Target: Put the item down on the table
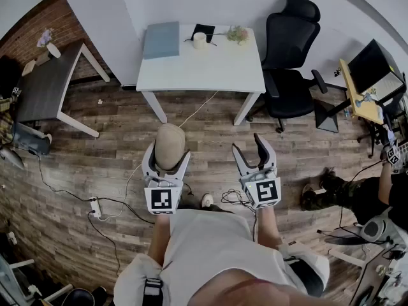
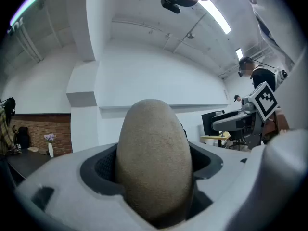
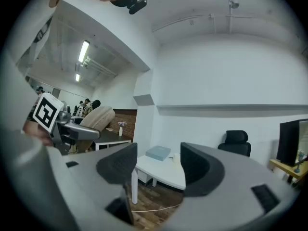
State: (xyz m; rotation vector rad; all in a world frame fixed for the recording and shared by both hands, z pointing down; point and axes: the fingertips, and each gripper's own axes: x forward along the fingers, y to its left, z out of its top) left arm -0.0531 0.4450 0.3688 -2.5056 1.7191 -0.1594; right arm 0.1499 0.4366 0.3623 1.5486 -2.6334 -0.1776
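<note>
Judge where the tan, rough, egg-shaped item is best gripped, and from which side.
Across the narrow middle of the tan egg-shaped item, one jaw coming onto each long side, as the left gripper holds it. It is longer than wide and its rounded ends taper, so a pinch there would likely slip.

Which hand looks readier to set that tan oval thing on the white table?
Left: the left claw grips the tan oval thing; the right claw is open and empty.
</note>
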